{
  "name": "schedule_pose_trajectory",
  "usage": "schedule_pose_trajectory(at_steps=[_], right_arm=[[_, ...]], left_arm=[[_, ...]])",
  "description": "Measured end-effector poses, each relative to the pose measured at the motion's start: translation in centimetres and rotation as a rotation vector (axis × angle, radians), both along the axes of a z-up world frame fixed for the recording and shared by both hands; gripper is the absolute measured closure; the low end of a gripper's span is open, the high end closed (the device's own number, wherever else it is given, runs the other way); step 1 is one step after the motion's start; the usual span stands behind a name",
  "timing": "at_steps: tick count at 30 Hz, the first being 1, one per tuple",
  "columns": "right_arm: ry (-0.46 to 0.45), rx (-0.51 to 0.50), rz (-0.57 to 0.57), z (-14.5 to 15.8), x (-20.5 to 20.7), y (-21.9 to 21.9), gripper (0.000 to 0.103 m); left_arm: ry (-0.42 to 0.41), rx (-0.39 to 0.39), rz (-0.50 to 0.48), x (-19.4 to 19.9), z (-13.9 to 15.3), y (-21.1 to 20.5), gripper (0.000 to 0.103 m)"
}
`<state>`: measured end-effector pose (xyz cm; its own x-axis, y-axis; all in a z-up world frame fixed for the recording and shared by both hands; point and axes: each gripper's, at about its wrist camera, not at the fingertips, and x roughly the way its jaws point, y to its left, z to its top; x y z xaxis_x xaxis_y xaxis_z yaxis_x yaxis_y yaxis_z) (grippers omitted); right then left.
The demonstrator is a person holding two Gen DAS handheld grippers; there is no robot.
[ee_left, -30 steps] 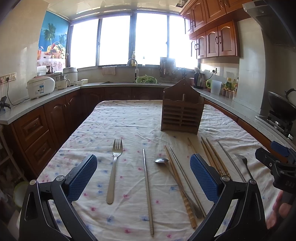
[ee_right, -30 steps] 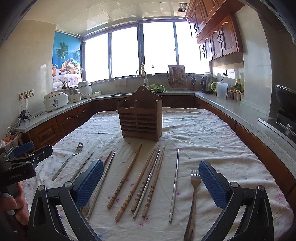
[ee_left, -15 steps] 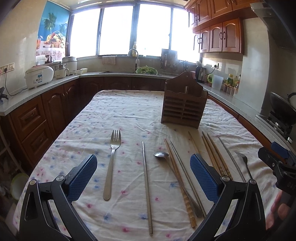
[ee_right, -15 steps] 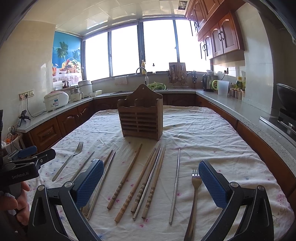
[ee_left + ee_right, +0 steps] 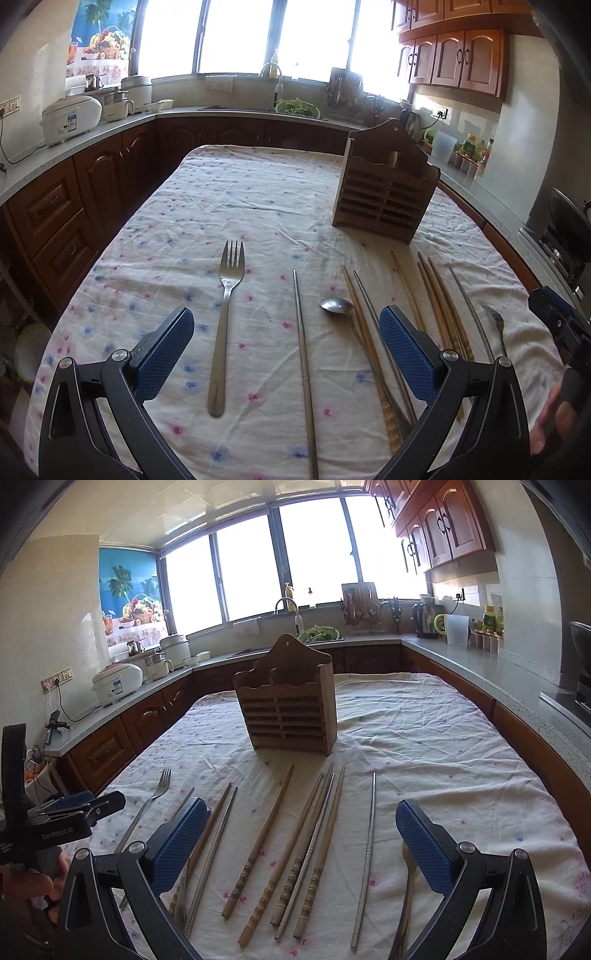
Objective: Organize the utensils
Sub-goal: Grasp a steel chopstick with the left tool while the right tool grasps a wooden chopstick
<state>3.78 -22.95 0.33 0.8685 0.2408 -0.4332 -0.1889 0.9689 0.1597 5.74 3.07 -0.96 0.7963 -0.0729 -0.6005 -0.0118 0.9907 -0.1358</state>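
Observation:
Utensils lie in a row on a flowered tablecloth (image 5: 258,206). In the left wrist view a steel fork (image 5: 226,317), a metal chopstick (image 5: 303,365), a spoon (image 5: 336,305) and several wooden chopsticks (image 5: 439,302) lie in front of a wooden utensil holder (image 5: 386,192). My left gripper (image 5: 286,350) is open and empty above the fork and metal chopstick. In the right wrist view my right gripper (image 5: 301,840) is open and empty over the wooden chopsticks (image 5: 291,842), with a metal chopstick (image 5: 367,853), a second fork (image 5: 406,893) partly behind the right finger, and the holder (image 5: 288,705) beyond.
Kitchen counters (image 5: 461,653) wrap around the table on three sides. A rice cooker (image 5: 70,118) stands at the left, a kettle (image 5: 424,620) and jars at the right. A stove with a wok (image 5: 569,221) is at the far right. The sink (image 5: 317,635) is below the window.
The left gripper has tilted down and moved closer over the fork and metal chopstick. The right gripper has tilted slightly and moved forward a little. Both stay open.

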Motion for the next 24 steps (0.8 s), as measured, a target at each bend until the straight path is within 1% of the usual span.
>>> schedule_pose_trajectory(at_steps=[1,4,6,8,9,11,13,16,18,19,20,24], right_arm=[[0.006,0.009,0.004,0.1,0.4,0.1,0.002],[0.028,0.031,0.016,0.2,1.6,0.3,0.011],[0.056,0.046,0.023,0.2,2.8,0.5,0.019],[0.091,0.064,0.036,0.0,4.1,0.7,0.030],[0.112,0.068,0.040,-0.2,4.7,1.0,0.032],[0.154,0.080,0.055,-0.6,6.1,1.4,0.041],[0.192,0.082,0.064,-1.1,7.5,1.9,0.044],[0.249,0.080,0.072,-2.0,9.6,2.8,0.052],[0.287,0.087,0.080,-2.7,10.8,3.3,0.053],[0.303,0.083,0.079,-3.1,11.4,3.5,0.054],[0.318,0.074,0.077,-3.5,11.9,3.8,0.056],[0.362,0.032,0.061,-4.5,13.7,4.6,0.059]], left_arm=[[0.009,0.002,-0.007,0.4,0.0,0.1,0.001],[0.032,0.011,-0.028,1.6,0.0,0.0,0.008],[0.058,0.001,-0.052,2.5,-0.2,0.0,0.014],[0.089,-0.019,-0.076,3.5,-0.5,0.1,0.026],[0.108,-0.031,-0.087,4.0,-0.7,0.2,0.028],[0.143,-0.054,-0.108,5.0,-1.2,0.3,0.036],[0.175,-0.058,-0.119,6.0,-1.8,0.2,0.041],[0.217,-0.050,-0.136,7.5,-2.6,-0.2,0.048],[0.245,-0.045,-0.145,8.3,-3.1,-0.4,0.051],[0.259,-0.041,-0.146,8.8,-3.4,-0.5,0.054],[0.272,-0.042,-0.151,9.2,-3.7,-0.5,0.058],[0.308,-0.055,-0.166,10.4,-4.6,-0.4,0.064]])
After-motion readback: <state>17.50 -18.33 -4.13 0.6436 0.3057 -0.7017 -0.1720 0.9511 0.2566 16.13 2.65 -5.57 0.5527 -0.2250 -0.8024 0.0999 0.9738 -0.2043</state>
